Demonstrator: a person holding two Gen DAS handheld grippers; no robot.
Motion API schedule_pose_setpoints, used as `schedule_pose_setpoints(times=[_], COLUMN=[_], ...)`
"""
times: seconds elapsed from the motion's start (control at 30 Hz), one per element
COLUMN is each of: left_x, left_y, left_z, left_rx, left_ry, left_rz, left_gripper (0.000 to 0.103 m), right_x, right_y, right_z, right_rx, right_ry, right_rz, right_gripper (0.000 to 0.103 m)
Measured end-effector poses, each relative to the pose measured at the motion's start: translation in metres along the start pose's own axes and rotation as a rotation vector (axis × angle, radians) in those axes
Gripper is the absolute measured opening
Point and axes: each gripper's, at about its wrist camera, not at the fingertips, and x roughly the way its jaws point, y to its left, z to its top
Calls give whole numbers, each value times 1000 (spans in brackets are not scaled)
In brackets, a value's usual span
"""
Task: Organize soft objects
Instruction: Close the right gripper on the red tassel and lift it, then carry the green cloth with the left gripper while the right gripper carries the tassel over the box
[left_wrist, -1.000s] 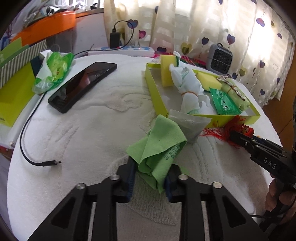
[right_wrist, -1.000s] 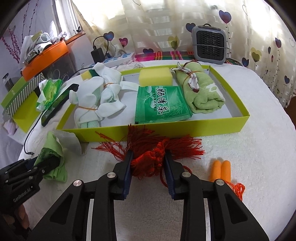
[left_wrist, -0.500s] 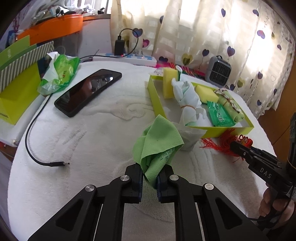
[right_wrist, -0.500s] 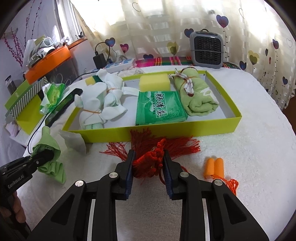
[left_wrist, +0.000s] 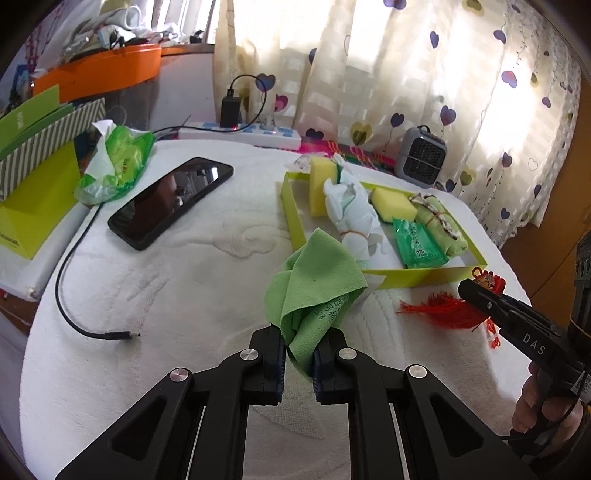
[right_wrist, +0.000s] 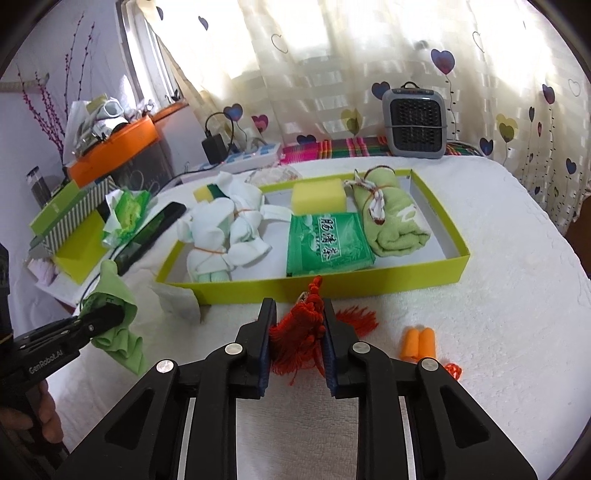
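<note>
My left gripper (left_wrist: 299, 343) is shut on a crumpled green cloth (left_wrist: 314, 280), which hangs lifted off the white cover. In the right wrist view that cloth (right_wrist: 118, 295) shows at the left in the left gripper (right_wrist: 110, 317). My right gripper (right_wrist: 297, 325) has a red tassel knot (right_wrist: 291, 339) between its pads, and its jaws are closing and pressing on it. The tassel's fringe (left_wrist: 443, 314) trails onto the cover. Just beyond stands a yellow-green tray (right_wrist: 369, 288) with a white cloth bundle (right_wrist: 221, 236), a green packet (right_wrist: 327, 247), a yellow sponge (right_wrist: 317, 194) and a rolled green towel (right_wrist: 391, 221).
Orange earplugs (right_wrist: 419, 343) lie right of the right gripper. A crumpled white tissue (right_wrist: 181, 302) sits by the tray's near left corner. A black phone (left_wrist: 170, 201) and a cable (left_wrist: 74, 295) lie at the left, by a tissue pack (left_wrist: 118, 162) and boxes (left_wrist: 33, 192). A small heater (right_wrist: 415, 118) stands behind.
The left jaws closed on the green cloth and raised it. The right jaws narrowed on the red tassel and lifted its knot, leaving the fringe trailing.
</note>
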Motion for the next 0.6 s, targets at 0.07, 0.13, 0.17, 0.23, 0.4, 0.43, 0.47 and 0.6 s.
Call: schedule_pose_setpoints(times=[0.07, 0.13, 0.17, 0.23, 0.4, 0.43, 0.47, 0.6], left_x=[-1, -3, -3, -5, -10, -10, -11, -12], left_y=[-1, -3, -3, -5, -11, -13, -15, -22], left_z=[2, 4, 5, 8, 15, 17, 19, 27], left_rx=[1, 4, 6, 11, 22, 26, 32, 51], left_ry=[-2, -8, -10, -18, -35, -38, -42, -53], left_rz=[-8, -14, -16, -21, -44, -49, -53, -67], left_gripper=[10, 10, 10, 10, 10, 10, 10, 10], right_x=[-3, -6, -7, -11, -19, -20, -21, -25], right_y=[0, -1, -2, -2, -4, -5, -6, -7], right_z=[1, 4, 5, 8, 18, 20, 22, 31], right_rx=[1, 7, 9, 8, 13, 13, 13, 11], right_ry=[-5, -8, -10, -21, -39, -44, -45, -56], right_rz=[9, 26, 30, 37, 59, 62, 65, 80], right_gripper=[22, 20, 20, 20, 19, 19, 19, 19])
